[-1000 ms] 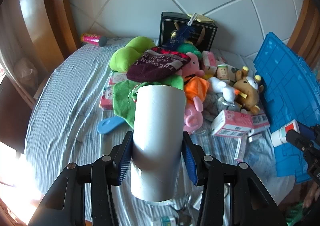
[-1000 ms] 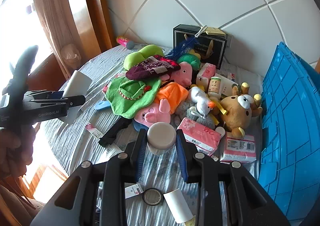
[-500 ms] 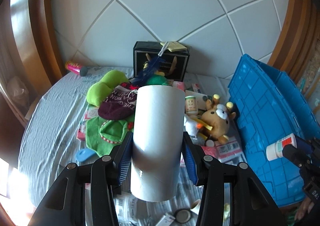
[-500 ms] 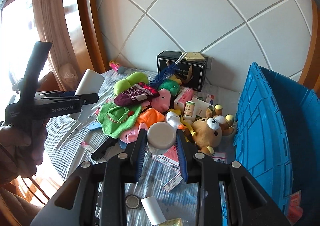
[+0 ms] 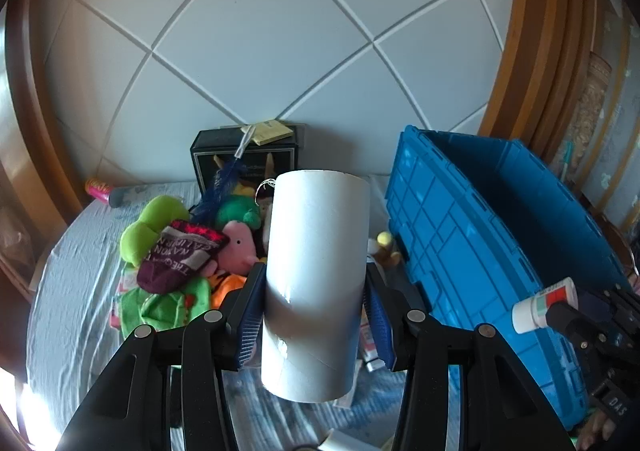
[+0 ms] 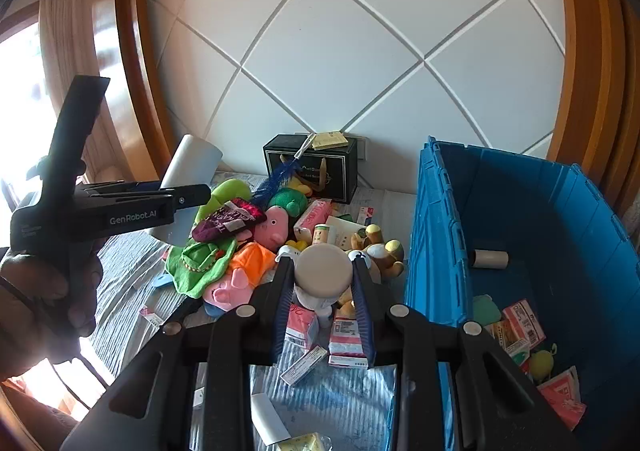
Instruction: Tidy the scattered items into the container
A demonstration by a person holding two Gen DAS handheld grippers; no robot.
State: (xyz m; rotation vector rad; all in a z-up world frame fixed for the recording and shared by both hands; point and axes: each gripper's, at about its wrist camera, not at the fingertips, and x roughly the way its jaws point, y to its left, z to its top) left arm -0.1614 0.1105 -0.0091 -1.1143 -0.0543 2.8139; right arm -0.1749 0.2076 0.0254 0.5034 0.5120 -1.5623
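Note:
My left gripper (image 5: 314,315) is shut on a grey cardboard tube (image 5: 316,283), held upright above the bed to the left of the blue crate (image 5: 472,251). The same tube (image 6: 192,171) and left gripper (image 6: 184,201) show at the left of the right wrist view, in a person's hand (image 6: 36,291). My right gripper (image 6: 323,291) is shut on a small white bottle (image 6: 323,271), seen cap-first, just left of the crate's near wall (image 6: 436,251). That bottle (image 5: 544,305) also shows at the right of the left wrist view. A pile of plush toys (image 6: 256,247) and small boxes lies on the bed.
Inside the crate lie a cardboard roll (image 6: 490,259), several small boxes (image 6: 524,319) and a yellow toy (image 6: 540,363). A black gift box (image 6: 312,167) stands against the padded wall. A pink tube (image 5: 100,189) lies at the far left. Loose packets (image 6: 304,365) lie on the striped bed cover.
Both grippers rose and moved right toward the blue crate, each keeping its hold. The crate's inside has come into the right wrist view.

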